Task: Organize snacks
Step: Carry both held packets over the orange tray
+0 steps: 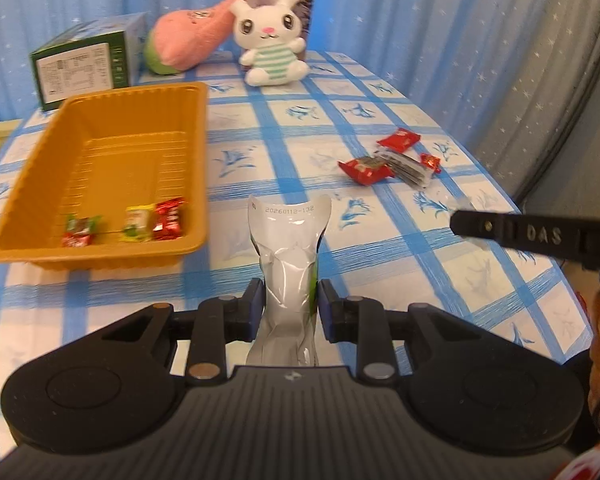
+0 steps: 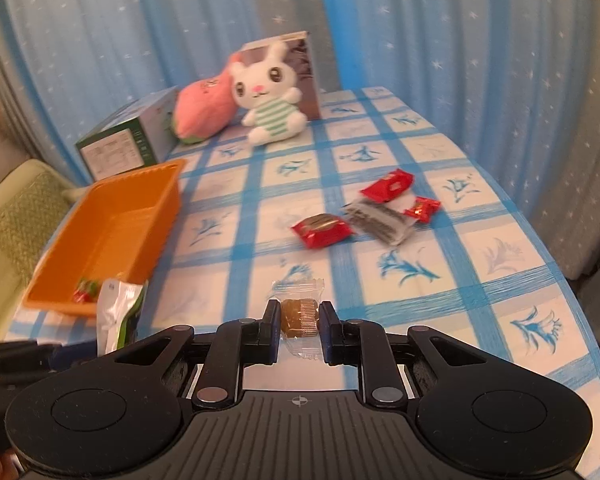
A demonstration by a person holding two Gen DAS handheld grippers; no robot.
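Note:
My left gripper [image 1: 289, 284] is shut on a silver snack pouch [image 1: 288, 264] with a green side, held upright above the table just right of the orange tray [image 1: 100, 252]. The tray holds three small wrapped candies [image 1: 168, 220]. My right gripper [image 2: 300, 308] is shut on a clear-wrapped brown candy [image 2: 300, 316] above the table. In the right wrist view the pouch [image 2: 118, 312] shows at the left, near the tray's [image 2: 156, 192] front corner. Loose snacks lie on the table: two red packets [image 2: 322, 231], a clear dark-striped packet [image 2: 380, 222] and a small red candy [image 2: 422, 208].
At the table's far end stand a green box [image 1: 84, 64], a pink plush [image 1: 188, 36], a white rabbit plush [image 1: 272, 36] and a box behind it. Blue starred curtains hang around. The blue checked tablecloth [image 2: 420, 304] covers the table. The right gripper's finger [image 1: 520, 234] shows at right.

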